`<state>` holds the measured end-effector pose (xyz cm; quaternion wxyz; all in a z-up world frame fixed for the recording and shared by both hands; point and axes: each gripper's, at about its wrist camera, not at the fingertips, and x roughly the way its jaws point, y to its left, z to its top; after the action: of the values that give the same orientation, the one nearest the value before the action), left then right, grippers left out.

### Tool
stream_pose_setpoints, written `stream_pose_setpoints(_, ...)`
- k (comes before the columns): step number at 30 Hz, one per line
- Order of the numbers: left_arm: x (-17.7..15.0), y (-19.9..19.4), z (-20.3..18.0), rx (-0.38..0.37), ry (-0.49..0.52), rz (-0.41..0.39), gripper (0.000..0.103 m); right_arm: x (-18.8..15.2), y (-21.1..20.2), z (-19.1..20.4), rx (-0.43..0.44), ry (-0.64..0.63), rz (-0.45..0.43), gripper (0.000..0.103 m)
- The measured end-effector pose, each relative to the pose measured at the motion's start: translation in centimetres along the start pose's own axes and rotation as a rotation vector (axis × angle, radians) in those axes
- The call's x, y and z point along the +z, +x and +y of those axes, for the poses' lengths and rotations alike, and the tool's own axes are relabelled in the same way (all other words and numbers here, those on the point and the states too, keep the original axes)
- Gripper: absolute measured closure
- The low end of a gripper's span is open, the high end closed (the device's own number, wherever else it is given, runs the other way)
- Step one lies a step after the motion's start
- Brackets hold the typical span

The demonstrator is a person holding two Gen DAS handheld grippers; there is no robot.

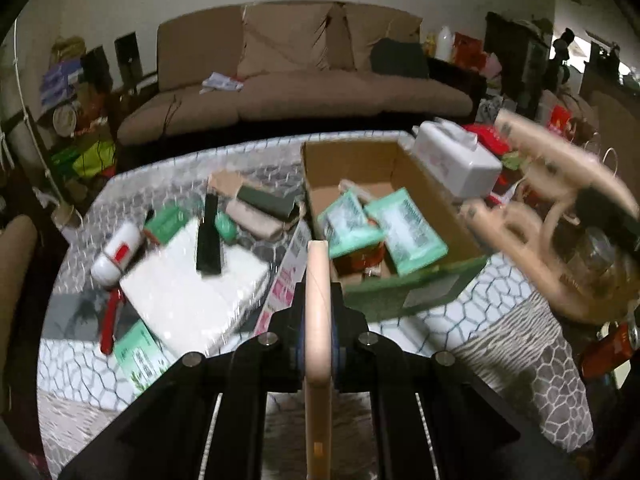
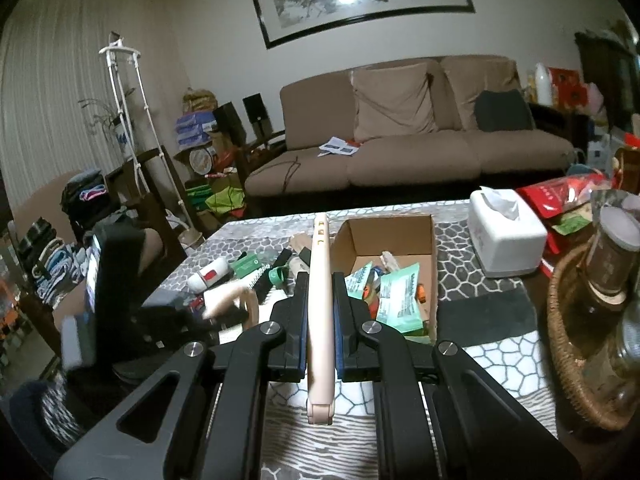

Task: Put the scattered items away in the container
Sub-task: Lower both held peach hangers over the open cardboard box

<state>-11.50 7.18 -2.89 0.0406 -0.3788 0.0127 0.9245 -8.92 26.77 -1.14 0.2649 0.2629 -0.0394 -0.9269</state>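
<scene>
Black jaws of both grippers clench on thin beige strips, above a cluttered surface (image 2: 472, 240).

Left gripper (image 1: 318, 280) tilts down steeply, its strip (image 1: 318, 340) cut off below; right gripper (image 2: 319, 292) points flatter, gripping its strip (image 2: 319, 320). Cardboard box (image 1: 352, 160) already holds green packets (image 1: 404, 228). Only the left view shows the white pad (image 1: 188, 292) and red-handled tool (image 1: 110, 320); motion blur smears the beige shape at its right.

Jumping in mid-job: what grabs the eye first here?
The open cardboard box at mid-table, already holding green packets. Each gripper, left gripper and right gripper, is shut on a beige wooden piece standing edge-on. Left of the box lies scattered clutter, including a white-and-red tube.
</scene>
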Motion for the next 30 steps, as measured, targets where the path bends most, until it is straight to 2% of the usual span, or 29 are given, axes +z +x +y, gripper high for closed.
stream_pose_setpoints(4, 2.2, 0.0, 0.1, 0.003, -0.005, -0.033, 0.094, 0.0, -0.4, 0.0, -0.015, -0.018, 0.004, 0.093)
stream_pose_setpoints(10, 5.4, 0.5, -1.1, -0.036, 0.007, -0.062, 0.094, 0.6, -1.1, -1.0, -0.025, 0.013, -0.019, 0.093)
stream_pose_setpoints(16, 6.8, 1.9, -2.6, -0.067, 0.018, -0.081, 0.094, 0.2, -0.1, -2.5, -0.050, 0.059, 0.024, 0.093)
stream_pose_setpoints(20, 7.2, 3.9, -2.8, -0.082, 0.018, -0.068, 0.094, 0.0, 2.5, -3.8, -0.047, 0.123, 0.052, 0.093)
stream_pose_setpoints(23, 7.3, 4.7, -2.1, -0.083, 0.008, -0.059, 0.094, 1.0, 4.6, -4.5, -0.051, 0.099, 0.064, 0.093)
stream_pose_setpoints(27, 7.5, 5.3, -1.1, -0.094, 0.018, -0.067, 0.094, 2.5, 6.5, -6.8, -0.005, 0.119, 0.083, 0.093)
stream_pose_setpoints(30, 7.9, 6.1, -1.0, -0.105, 0.013, -0.062, 0.094, 3.4, 7.5, -7.9, -0.022, 0.100, 0.104, 0.093)
